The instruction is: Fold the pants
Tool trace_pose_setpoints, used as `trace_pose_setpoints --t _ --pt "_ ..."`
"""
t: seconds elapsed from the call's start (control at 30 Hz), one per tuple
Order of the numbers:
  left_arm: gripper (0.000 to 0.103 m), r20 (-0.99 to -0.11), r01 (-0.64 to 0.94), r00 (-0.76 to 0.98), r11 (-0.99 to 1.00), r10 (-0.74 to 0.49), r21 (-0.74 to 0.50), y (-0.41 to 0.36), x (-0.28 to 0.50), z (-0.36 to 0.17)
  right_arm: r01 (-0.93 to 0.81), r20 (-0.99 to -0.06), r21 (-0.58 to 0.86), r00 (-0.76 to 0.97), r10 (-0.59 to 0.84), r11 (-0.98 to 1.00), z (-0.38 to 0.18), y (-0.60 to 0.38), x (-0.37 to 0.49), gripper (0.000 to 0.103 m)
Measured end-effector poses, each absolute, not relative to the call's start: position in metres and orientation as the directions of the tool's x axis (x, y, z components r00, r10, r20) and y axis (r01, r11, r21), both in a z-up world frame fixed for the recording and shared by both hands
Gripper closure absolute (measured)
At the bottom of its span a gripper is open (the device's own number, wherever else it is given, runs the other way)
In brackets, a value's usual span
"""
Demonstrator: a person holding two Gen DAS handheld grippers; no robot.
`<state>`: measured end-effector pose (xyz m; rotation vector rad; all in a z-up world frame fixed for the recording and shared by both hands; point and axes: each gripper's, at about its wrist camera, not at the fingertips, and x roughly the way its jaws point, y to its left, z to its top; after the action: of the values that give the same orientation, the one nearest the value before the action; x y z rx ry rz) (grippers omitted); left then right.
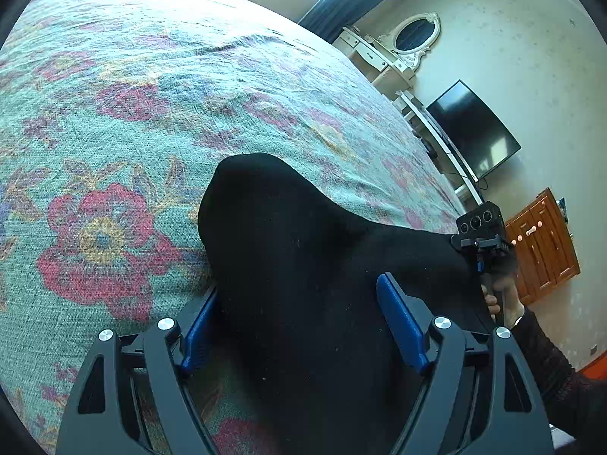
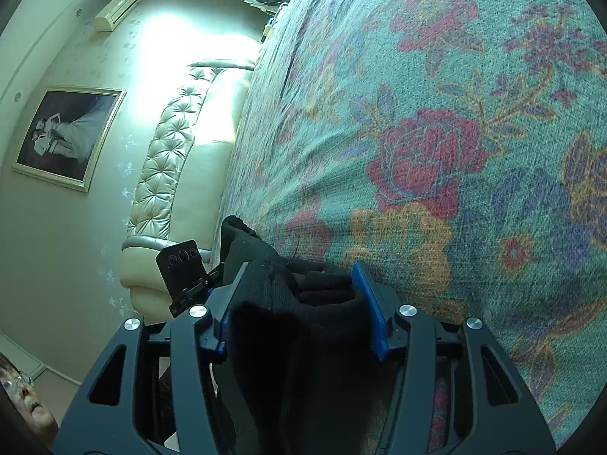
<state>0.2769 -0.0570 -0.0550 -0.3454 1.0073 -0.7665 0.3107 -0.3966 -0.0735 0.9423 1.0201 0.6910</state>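
Observation:
The black pants [image 1: 296, 258] lie bunched on the floral bedspread [image 1: 151, 94]. In the left wrist view my left gripper [image 1: 299, 322] has its blue pads [image 1: 402, 326] on either side of a thick fold of the pants, closed on the cloth. My right gripper [image 1: 480, 240] shows at the right, at the other end of the pants, held by a hand. In the right wrist view my right gripper [image 2: 299, 307] has its blue pads [image 2: 370, 307] clamped on a rolled bunch of the pants [image 2: 296, 326]. The left gripper [image 2: 182, 269] shows just beyond.
The bed's floral cover [image 2: 436, 132] fills most of both views. A tufted headboard [image 2: 170, 144] and framed picture [image 2: 64, 136] are on one side. A wall TV [image 1: 474, 129], white dresser with mirror [image 1: 402, 45] and wooden cabinet [image 1: 542, 242] stand past the bed's far edge.

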Motion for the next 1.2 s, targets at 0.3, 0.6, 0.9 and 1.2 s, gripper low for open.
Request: trace_pose_setpoints --t 0.3,0.6,0.9,1.2 --pt "0.025 -0.623 0.382 0.322 0.7 -0.713 -0.603 -0.051 0.266 -0.056 -0.079 -0.375 0.896 0.397 0.838 0.438 -0.069 -0.395 0.276 0.038" --pt "0.025 -0.623 0.379 0.308 0.694 -0.719 -0.612 -0.055 0.255 -0.056 -0.079 -0.364 0.902 0.392 0.845 0.425 -0.066 -0.388 0.246 0.031" --pt "0.035 -0.646 0.419 0.295 0.703 -0.704 -0.575 -0.06 0.241 -0.059 -0.033 -0.441 0.873 0.376 0.815 0.487 -0.073 -0.38 0.234 0.067" --pt "0.036 -0.65 0.385 0.287 0.706 -0.703 -0.594 -0.06 0.241 -0.06 -0.033 -0.383 0.903 0.396 0.835 0.429 -0.073 -0.382 0.227 0.052"
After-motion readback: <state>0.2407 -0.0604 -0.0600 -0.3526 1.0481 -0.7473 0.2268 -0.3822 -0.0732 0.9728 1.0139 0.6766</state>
